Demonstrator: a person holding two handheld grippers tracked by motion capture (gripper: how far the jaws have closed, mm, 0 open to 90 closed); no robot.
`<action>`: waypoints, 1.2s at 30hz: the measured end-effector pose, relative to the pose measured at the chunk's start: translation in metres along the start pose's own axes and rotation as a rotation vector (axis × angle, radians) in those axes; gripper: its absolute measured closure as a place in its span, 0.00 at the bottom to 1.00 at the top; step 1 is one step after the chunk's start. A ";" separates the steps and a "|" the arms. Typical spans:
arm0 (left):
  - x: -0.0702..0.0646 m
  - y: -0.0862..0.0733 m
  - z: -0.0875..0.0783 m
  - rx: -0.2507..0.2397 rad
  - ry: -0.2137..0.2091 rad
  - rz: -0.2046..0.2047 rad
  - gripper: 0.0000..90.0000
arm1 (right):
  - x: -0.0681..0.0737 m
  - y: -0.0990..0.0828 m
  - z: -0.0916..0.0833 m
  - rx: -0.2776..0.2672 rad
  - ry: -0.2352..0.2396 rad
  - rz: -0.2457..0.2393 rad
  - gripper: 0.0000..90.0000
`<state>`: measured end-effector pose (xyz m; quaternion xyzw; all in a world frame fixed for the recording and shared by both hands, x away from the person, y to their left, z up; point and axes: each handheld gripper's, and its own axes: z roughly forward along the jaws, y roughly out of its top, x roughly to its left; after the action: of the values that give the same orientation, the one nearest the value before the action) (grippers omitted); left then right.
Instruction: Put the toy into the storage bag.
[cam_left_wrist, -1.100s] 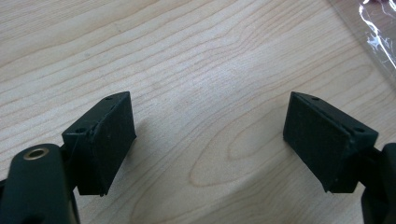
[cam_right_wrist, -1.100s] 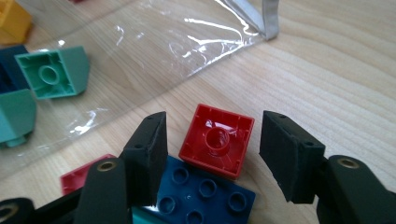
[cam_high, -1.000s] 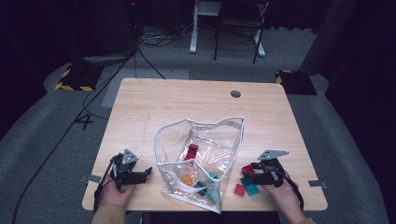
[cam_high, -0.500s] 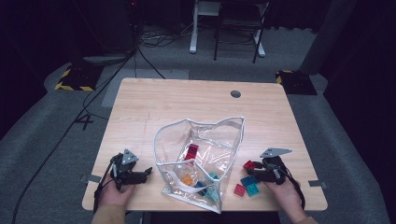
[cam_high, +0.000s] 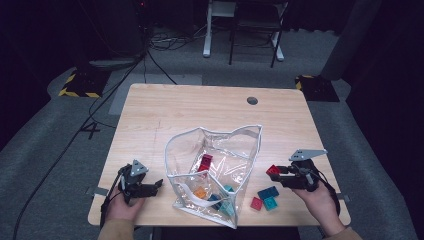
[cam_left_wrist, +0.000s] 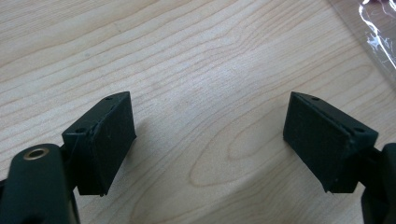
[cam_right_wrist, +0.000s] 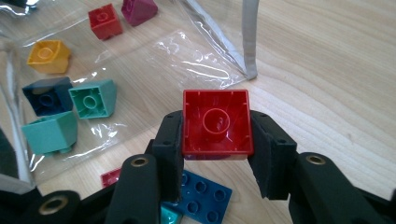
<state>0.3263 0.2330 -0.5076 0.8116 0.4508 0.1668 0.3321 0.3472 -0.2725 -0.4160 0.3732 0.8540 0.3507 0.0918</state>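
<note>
My right claw (cam_right_wrist: 215, 154) pinches a red brick (cam_right_wrist: 217, 122) between its two pads, hollow side up, and holds it above the table (cam_high: 200, 112) near the front right corner, just beside the right edge of the clear bag (cam_high: 215, 170). Under it on the wood lie a blue plate (cam_right_wrist: 201, 196) and one more small red piece (cam_right_wrist: 111, 177) (in the bag I see yellow, teal, dark blue, red and magenta bricks). My left claw (cam_left_wrist: 208, 140) stands spread wide with nothing between the pads, low over the bare wood near the front left corner, left of the bag.
</note>
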 end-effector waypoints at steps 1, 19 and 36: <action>0.000 0.000 0.000 0.000 0.000 0.000 0.19 | 0.000 0.002 -0.003 -0.002 0.002 -0.001 0.65; 0.000 0.000 0.000 0.004 -0.006 0.000 0.18 | 0.013 0.041 -0.047 -0.027 0.104 -0.043 0.65; 0.000 0.000 0.000 0.003 -0.006 -0.003 0.18 | 0.036 0.092 -0.077 -0.045 0.180 -0.112 0.65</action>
<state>0.3261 0.2326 -0.5078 0.8119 0.4511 0.1634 0.3326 0.3424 -0.2440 -0.2945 0.2896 0.8703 0.3961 0.0425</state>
